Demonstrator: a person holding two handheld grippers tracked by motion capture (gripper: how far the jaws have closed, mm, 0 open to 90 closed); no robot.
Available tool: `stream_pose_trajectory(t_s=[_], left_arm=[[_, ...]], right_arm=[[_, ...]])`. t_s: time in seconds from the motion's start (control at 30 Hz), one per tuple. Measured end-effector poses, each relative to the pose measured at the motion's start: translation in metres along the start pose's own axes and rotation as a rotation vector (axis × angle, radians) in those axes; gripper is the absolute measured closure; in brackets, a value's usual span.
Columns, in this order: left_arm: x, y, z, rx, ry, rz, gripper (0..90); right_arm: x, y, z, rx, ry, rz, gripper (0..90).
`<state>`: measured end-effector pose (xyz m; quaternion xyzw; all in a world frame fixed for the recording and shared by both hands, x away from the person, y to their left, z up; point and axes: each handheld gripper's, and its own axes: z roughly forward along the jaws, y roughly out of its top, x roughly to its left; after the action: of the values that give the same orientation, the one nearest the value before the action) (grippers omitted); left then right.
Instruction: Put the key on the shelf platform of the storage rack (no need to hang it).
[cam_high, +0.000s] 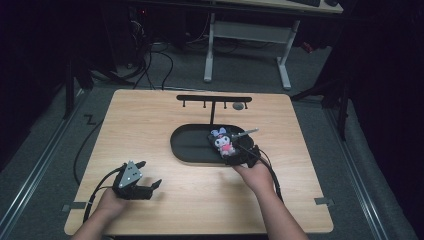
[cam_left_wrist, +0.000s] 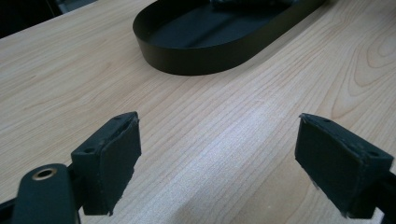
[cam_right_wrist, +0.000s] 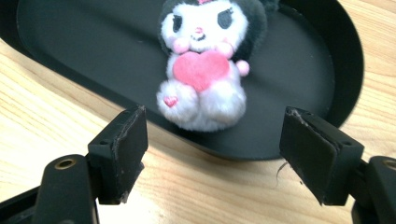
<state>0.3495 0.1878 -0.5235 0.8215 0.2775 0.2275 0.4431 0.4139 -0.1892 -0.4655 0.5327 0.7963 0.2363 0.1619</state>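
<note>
A small plush toy (cam_right_wrist: 201, 70) with a pink heart is lying face up at one end of the black tray (cam_right_wrist: 84, 60).

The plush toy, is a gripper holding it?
No. The plush toy lies in the black tray; right gripper and left gripper are open, holding nothing.
</note>
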Motion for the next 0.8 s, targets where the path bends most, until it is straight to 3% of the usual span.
stream_pose_trajectory(t_s=[0.27,0.53,0.8], left_arm=[[0.000,0.000,0.001,0.004,0.000,0.002,15.3],[0.001,0.002,0.003,0.015,-0.001,-0.004,15.3],[0.001,0.001,0.002,0.017,-0.001,-0.010,15.4]], right_arm=[[-0.009,-0.025,-0.009,-0.070,-0.007,0.027,21.9],[-0.020,-0.063,-0.016,-0.163,-0.001,0.067,19.5],[-0.024,-0.098,-0.023,-0.235,0.006,0.071,19.4]])
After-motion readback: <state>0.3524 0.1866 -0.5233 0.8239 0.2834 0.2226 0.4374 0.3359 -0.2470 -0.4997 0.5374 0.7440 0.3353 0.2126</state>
